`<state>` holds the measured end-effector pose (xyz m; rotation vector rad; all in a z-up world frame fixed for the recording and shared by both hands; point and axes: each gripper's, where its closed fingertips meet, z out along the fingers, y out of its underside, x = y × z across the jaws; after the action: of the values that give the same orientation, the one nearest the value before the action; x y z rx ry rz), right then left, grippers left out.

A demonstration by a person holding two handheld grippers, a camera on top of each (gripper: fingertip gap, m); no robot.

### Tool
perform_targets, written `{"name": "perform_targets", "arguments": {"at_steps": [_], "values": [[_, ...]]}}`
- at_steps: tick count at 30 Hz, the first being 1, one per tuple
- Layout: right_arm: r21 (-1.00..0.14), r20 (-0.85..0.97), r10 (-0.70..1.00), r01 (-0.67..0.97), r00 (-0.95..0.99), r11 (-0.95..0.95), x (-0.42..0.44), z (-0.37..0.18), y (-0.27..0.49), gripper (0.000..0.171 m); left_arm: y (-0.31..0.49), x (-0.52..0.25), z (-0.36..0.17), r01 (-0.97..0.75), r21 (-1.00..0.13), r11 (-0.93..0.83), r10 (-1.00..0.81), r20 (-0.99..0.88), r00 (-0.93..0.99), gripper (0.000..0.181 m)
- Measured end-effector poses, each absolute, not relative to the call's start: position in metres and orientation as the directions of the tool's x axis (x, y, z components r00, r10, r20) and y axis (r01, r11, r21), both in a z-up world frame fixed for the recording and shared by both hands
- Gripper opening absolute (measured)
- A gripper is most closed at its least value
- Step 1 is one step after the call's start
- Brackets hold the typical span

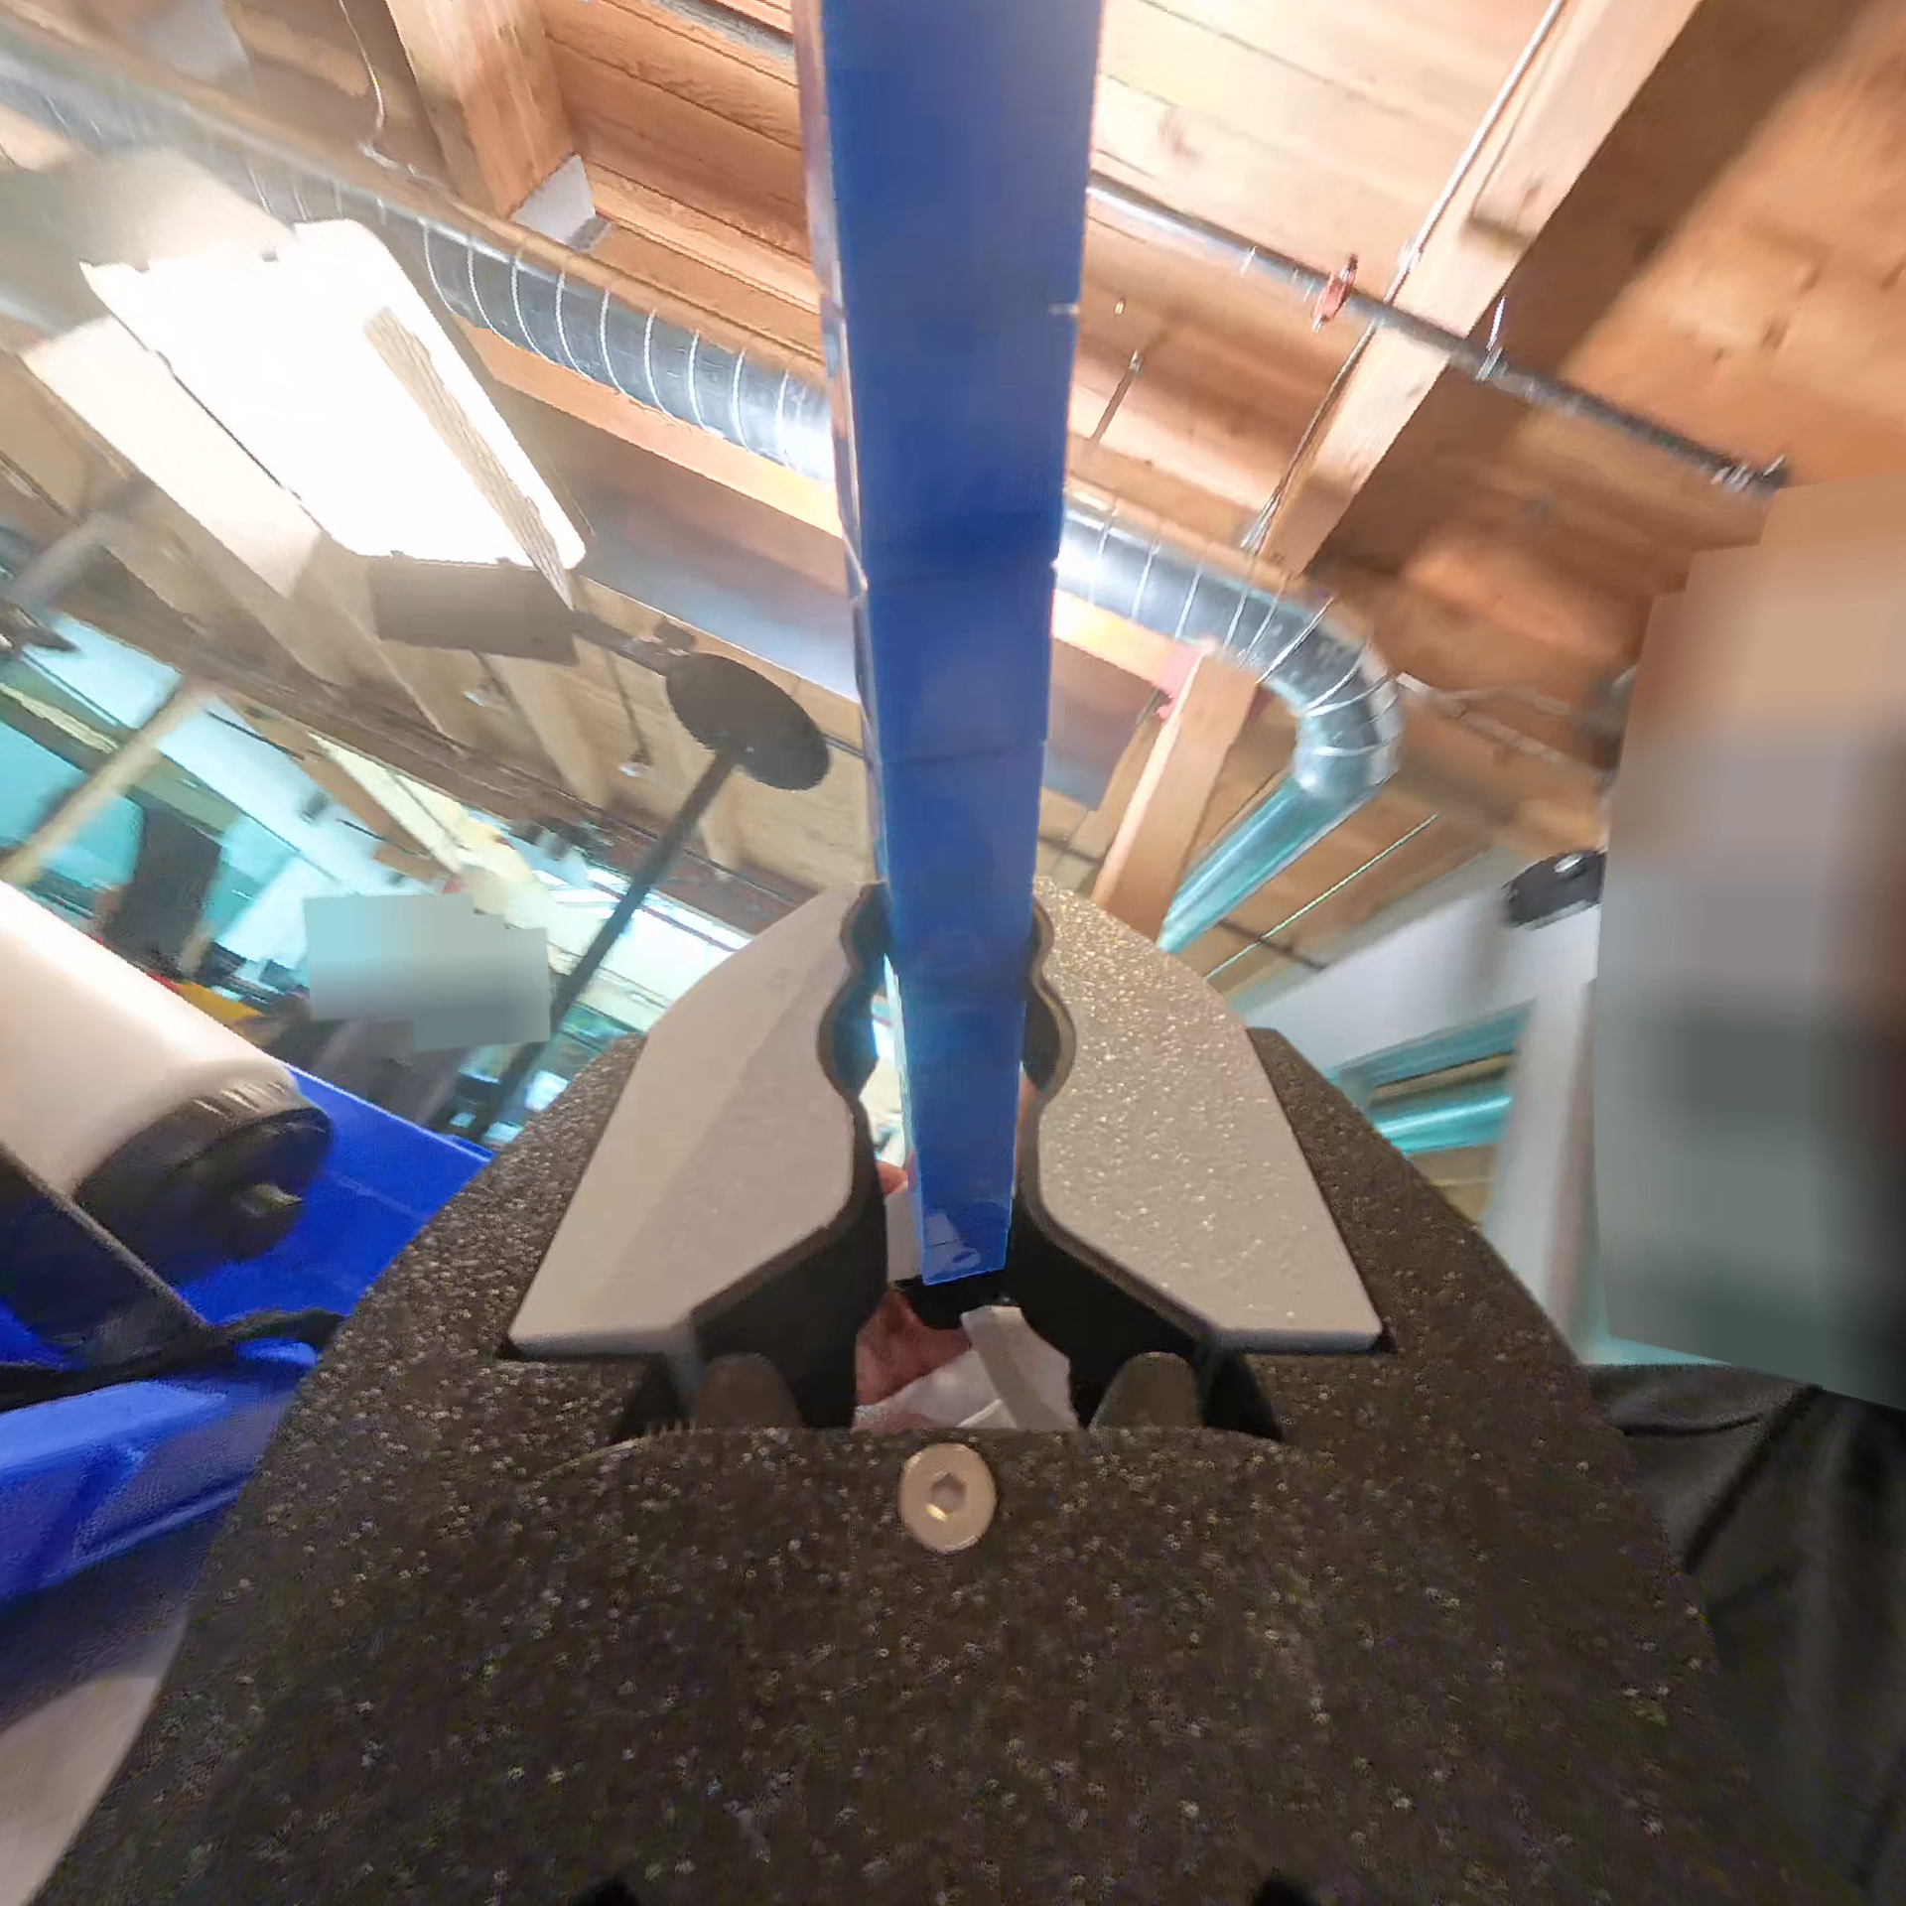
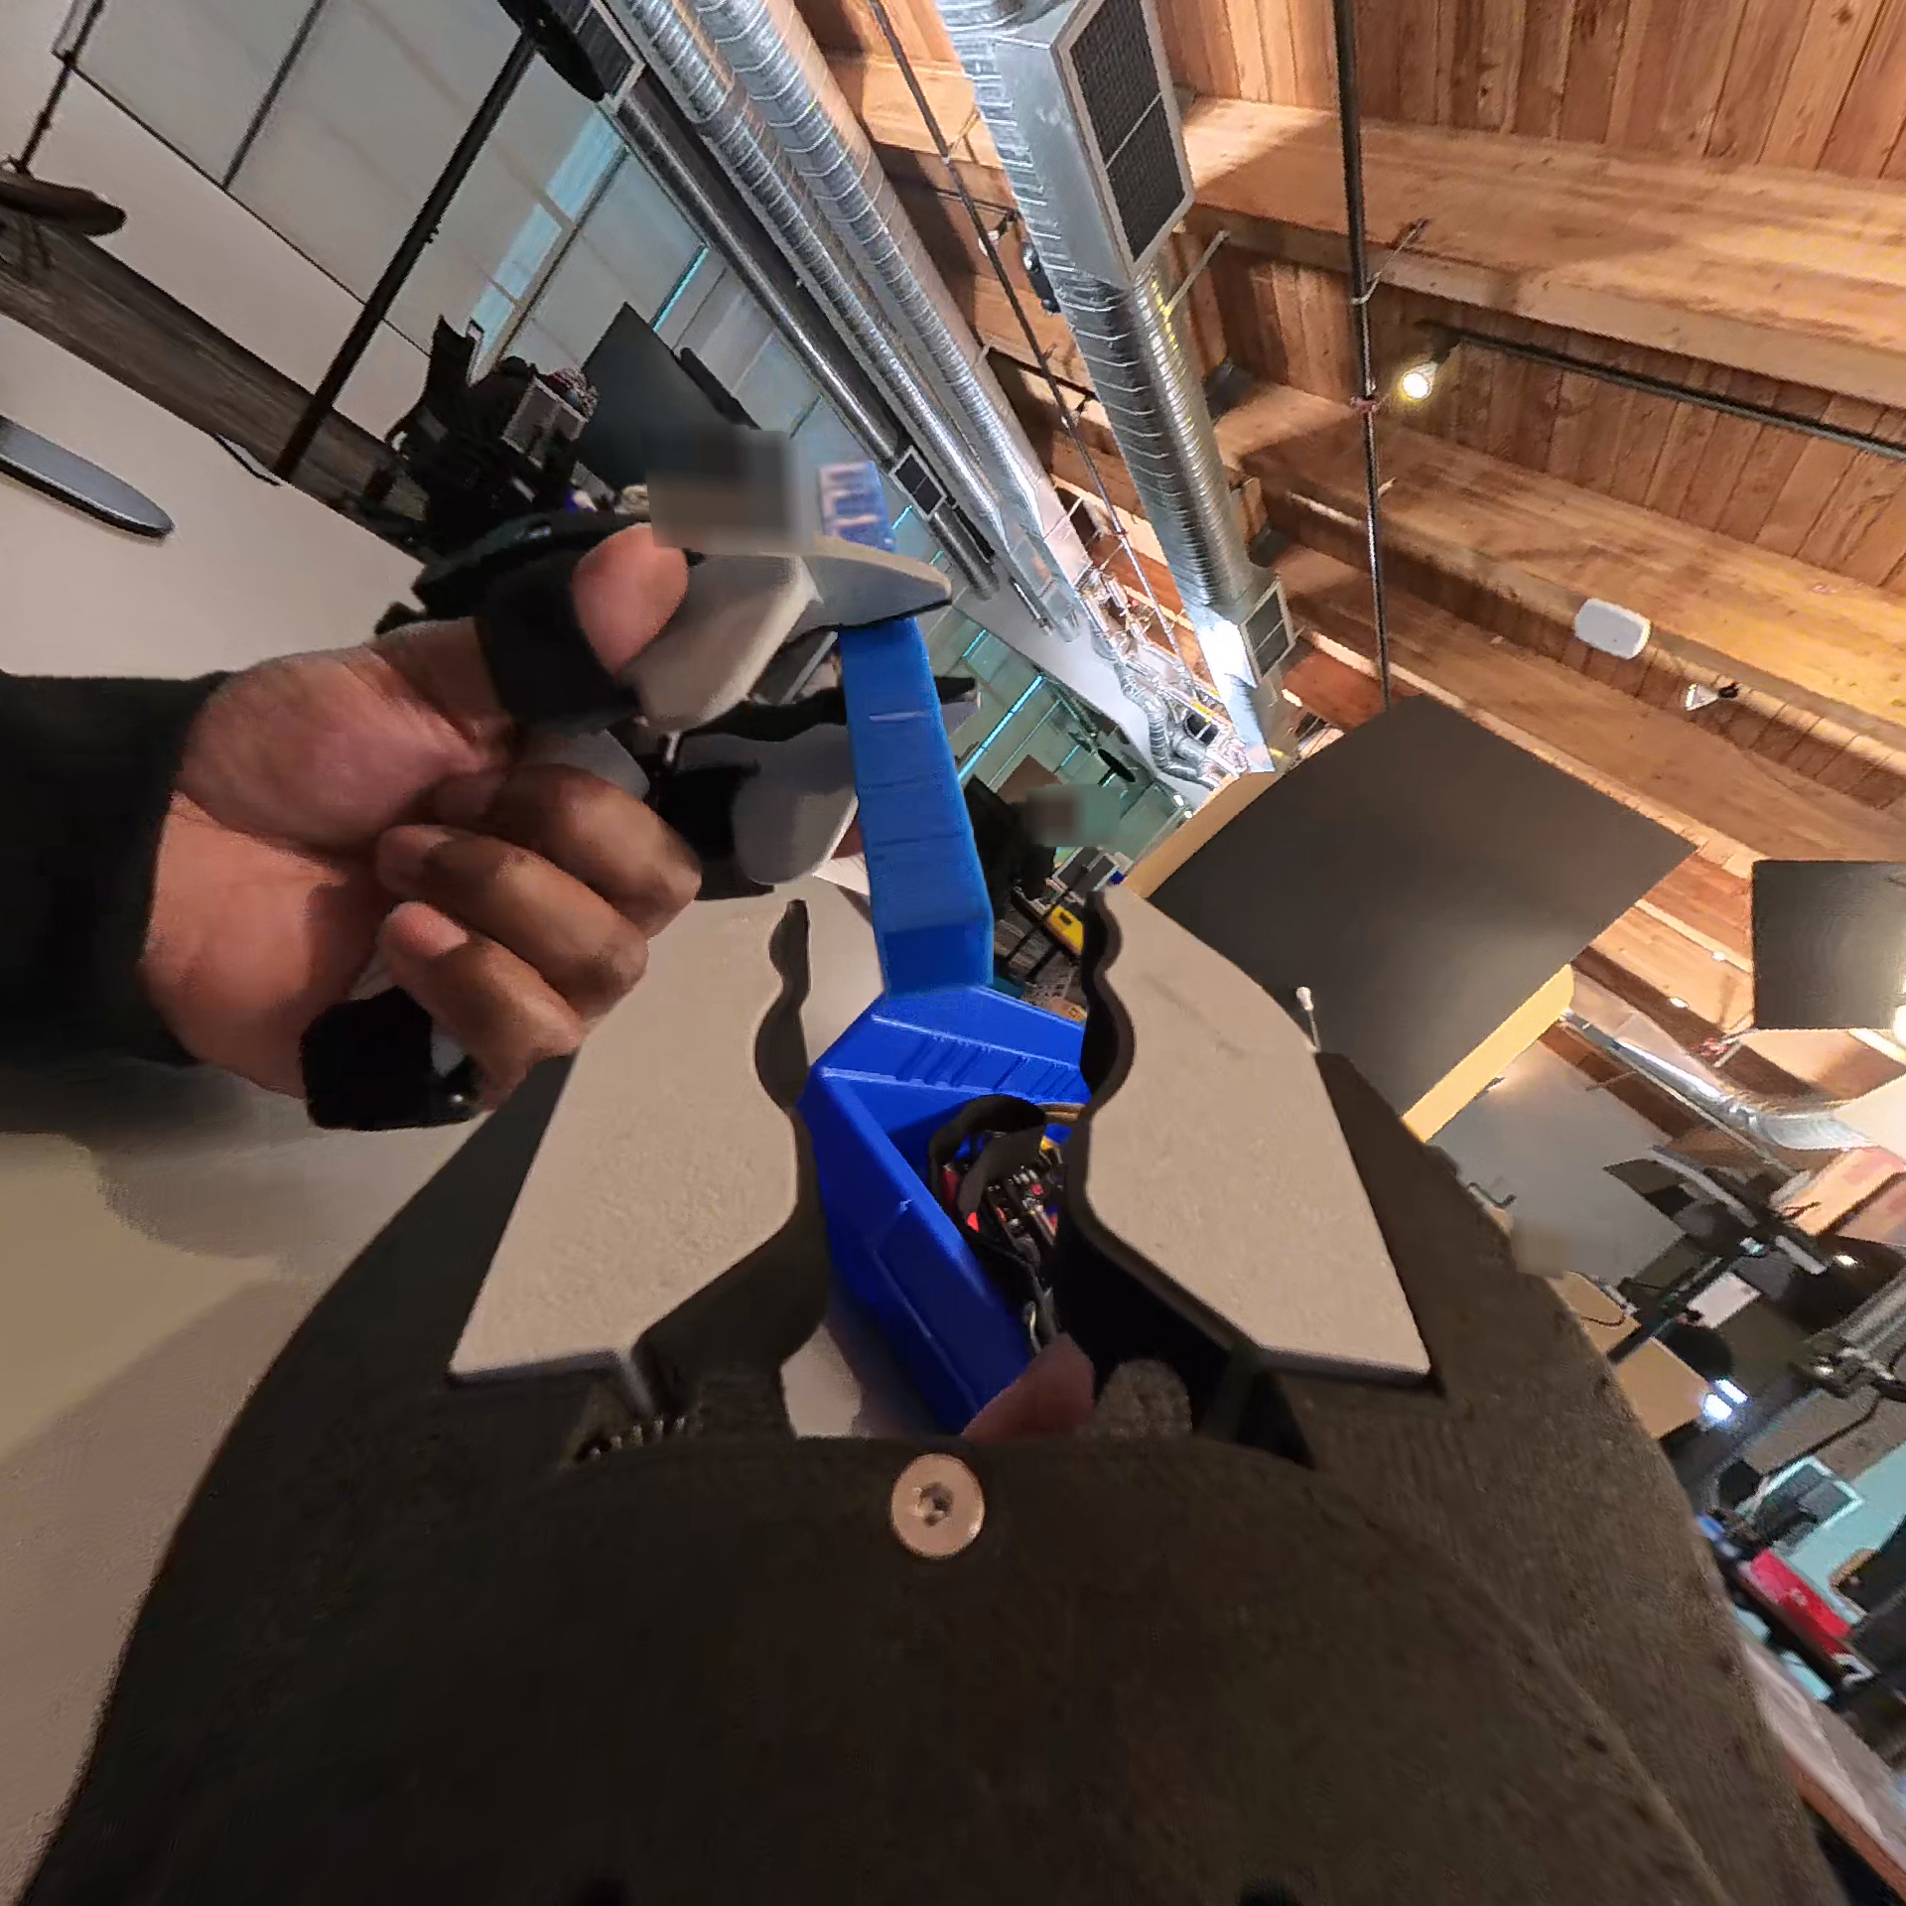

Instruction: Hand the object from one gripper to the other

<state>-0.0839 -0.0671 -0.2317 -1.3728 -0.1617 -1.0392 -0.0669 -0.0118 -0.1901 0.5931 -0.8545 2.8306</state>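
Right now your left gripper (image 1: 954,990) pinches a long, flat blue plastic bar (image 1: 954,516) between its grey fingers, pointing it at the wooden ceiling (image 1: 1547,258). Your right gripper (image 2: 944,990) stands wide open, gripping nothing; the bar's lower end reaches between its tips.

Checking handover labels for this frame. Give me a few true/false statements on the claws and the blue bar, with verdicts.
1. The left claw is shut on the blue bar. True.
2. The right claw is clamped on the bar. False: it is open, its fingers clear of the bar's end.
3. A hand grips the left claw's handle. True.
4. The blue bin behind the right claw is empty. False: it holds cables.
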Motion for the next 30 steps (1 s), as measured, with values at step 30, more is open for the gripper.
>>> {"name": "perform_targets", "arguments": {"at_steps": [30], "values": [[-0.923, 0.258, -0.171, 0.295, 0.951, 0.246, -0.101, -0.214, -0.098, 0.023, -0.021, -0.076, -0.217, 0.049, -0.928, -0.369, -0.364, 0.096, -0.926, 0.065]]}}
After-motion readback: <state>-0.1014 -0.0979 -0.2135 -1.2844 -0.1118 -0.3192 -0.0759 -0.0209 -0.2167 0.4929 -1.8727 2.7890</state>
